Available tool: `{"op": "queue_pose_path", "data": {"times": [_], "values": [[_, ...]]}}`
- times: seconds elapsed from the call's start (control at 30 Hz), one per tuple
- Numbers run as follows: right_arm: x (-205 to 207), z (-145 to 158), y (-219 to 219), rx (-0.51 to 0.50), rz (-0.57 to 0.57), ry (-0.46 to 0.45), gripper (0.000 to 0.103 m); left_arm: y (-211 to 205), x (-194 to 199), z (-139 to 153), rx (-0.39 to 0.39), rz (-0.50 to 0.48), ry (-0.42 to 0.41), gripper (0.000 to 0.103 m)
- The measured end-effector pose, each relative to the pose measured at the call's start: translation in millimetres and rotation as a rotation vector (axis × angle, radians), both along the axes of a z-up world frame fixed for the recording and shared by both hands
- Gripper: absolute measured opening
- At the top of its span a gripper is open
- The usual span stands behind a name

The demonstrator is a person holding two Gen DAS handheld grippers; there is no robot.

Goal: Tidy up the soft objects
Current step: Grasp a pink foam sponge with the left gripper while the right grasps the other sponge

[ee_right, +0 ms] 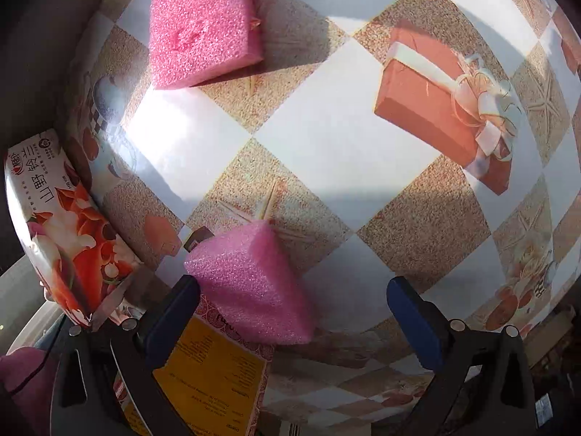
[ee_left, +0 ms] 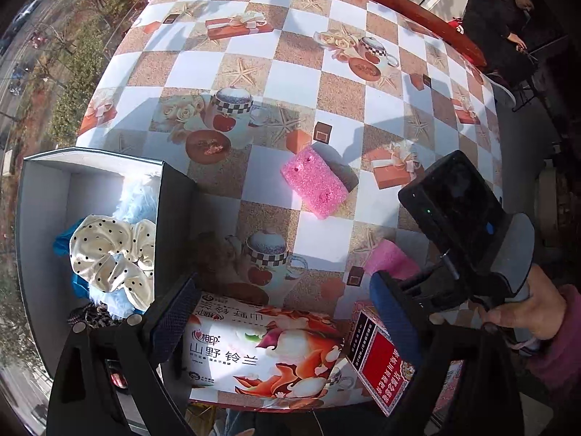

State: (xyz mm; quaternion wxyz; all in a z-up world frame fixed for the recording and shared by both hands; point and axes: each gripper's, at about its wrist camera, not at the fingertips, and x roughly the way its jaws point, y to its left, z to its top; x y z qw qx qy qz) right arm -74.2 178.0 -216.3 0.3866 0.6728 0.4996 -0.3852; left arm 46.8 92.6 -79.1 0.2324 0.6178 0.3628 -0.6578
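A small pink foam block [ee_right: 250, 283] lies near the table's front edge, partly on a flat box with a yellow face [ee_right: 214, 370]. My right gripper [ee_right: 296, 316] is open around the block, its left finger close beside it. A larger pink sponge [ee_right: 203, 25] lies flat farther out, also seen as the pink sponge [ee_left: 314, 185] mid-table. My left gripper [ee_left: 287, 316] is open above a floral tissue pack [ee_left: 261, 348], holding nothing. At the left a grey open box [ee_left: 40, 189] holds a cream polka-dot scrunchie [ee_left: 112, 254] and blue fluffy pieces [ee_left: 138, 196].
The table wears a checked cloth [ee_left: 290, 80] printed with teapots and gift boxes. A red printed carton [ee_left: 381, 359] lies by the tissue pack. A hand [ee_left: 526, 312] holds the right gripper's black body [ee_left: 461, 210]. A person in black sits at the far right [ee_left: 497, 18].
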Motion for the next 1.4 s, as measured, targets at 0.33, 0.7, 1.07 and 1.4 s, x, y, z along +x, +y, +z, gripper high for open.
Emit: {"op": "queue_pose_path", "data": {"times": [0.33, 0.7, 1.07, 1.4], "values": [[-82, 32, 72, -0.180, -0.357, 0.072, 0.103, -21, -60, -73, 0.092, 0.120, -0.072, 0.095], [-41, 5, 62, -0.180, -0.278, 0.182, 0.103, -18, -74, -121, 0.049, 0.198, -0.176, 0.095], [-52, 5, 66, -0.169, -0.282, 0.177, 0.103, -7, -88, -121, -0.020, 0.123, -0.181, 0.103], [-47, 5, 70, -0.210, -0.286, 0.193, 0.103, -3, -87, -122, -0.016, 0.117, -0.183, 0.103]]}}
